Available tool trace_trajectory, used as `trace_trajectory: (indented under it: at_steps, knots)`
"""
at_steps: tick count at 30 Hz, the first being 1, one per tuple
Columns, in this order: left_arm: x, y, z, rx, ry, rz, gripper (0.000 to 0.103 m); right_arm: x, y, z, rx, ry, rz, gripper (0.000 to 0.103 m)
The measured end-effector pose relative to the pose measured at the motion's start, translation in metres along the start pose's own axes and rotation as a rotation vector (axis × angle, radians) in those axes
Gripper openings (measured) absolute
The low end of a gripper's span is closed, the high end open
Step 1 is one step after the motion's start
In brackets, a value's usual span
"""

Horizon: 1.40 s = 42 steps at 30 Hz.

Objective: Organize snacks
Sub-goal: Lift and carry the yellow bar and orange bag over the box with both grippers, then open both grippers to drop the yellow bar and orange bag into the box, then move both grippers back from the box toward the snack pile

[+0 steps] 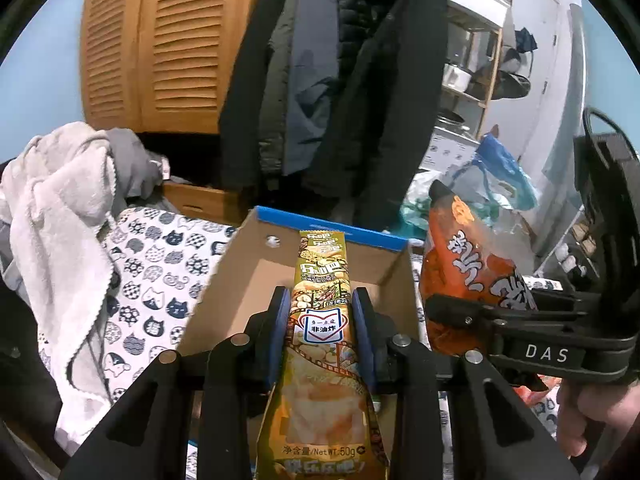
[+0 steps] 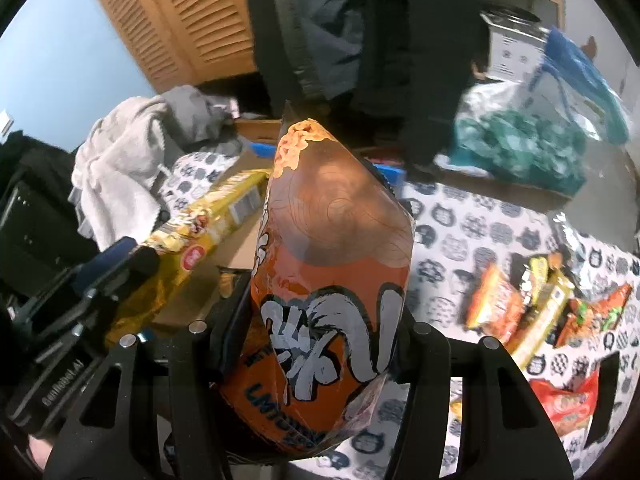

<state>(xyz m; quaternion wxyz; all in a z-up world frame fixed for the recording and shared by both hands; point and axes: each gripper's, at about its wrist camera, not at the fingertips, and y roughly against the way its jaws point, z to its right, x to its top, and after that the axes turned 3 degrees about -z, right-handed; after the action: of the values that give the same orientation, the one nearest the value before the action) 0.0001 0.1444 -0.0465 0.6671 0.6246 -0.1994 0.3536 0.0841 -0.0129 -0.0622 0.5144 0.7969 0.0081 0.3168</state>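
Observation:
My left gripper [image 1: 320,304] is shut on a yellow snack bag [image 1: 320,320] and holds it over an open cardboard box [image 1: 256,264] with a blue rim. The yellow bag also shows in the right wrist view [image 2: 208,224], above the box [image 2: 240,248]. My right gripper [image 2: 316,344] is shut on an orange snack bag [image 2: 332,264], held just right of the box. In the left wrist view the orange bag [image 1: 472,272] and the right gripper [image 1: 480,312] are at the right, beside the box wall.
Several loose snack packs [image 2: 540,312] lie on the cat-print cloth [image 2: 460,240] at the right. A pile of grey towels [image 1: 60,216] lies left of the box. Dark coats [image 1: 320,80] hang behind. A blue-green plastic bag [image 2: 532,140] sits far right.

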Motion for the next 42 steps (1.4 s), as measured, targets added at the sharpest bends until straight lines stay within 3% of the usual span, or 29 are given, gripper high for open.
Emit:
trace_trajectory:
  at_steps: [8,18,22,24,26,28,35,42]
  knots:
    - [-0.001,-0.014,-0.024,0.031,0.048,-0.035,0.032,0.005,-0.032,-0.025,0.042,0.017,-0.059,0.055]
    - [-0.011,-0.036,-0.04,0.042,0.106,-0.112,0.031,0.006,-0.052,-0.025,0.072,-0.009,-0.106,0.057]
    - [-0.009,-0.035,-0.044,0.033,0.138,-0.122,0.031,0.008,-0.045,-0.02,0.072,-0.029,-0.084,0.069]
    - [-0.009,-0.034,-0.043,0.028,0.143,-0.125,0.039,0.008,-0.041,-0.016,0.071,-0.042,-0.077,0.069]
    - [-0.009,-0.033,-0.039,0.028,0.138,-0.127,0.054,0.008,-0.037,-0.011,0.064,-0.051,-0.072,0.071]
    - [-0.009,-0.031,-0.033,0.03,0.122,-0.123,0.057,0.006,-0.032,-0.006,0.049,-0.061,-0.066,0.076]
    - [-0.009,-0.029,-0.006,0.011,0.051,-0.128,0.07,-0.005,-0.019,0.015,0.012,-0.089,-0.071,0.076]
    - [-0.011,-0.027,0.027,-0.023,-0.021,-0.143,0.073,-0.02,-0.001,0.047,-0.032,-0.137,-0.072,0.076]
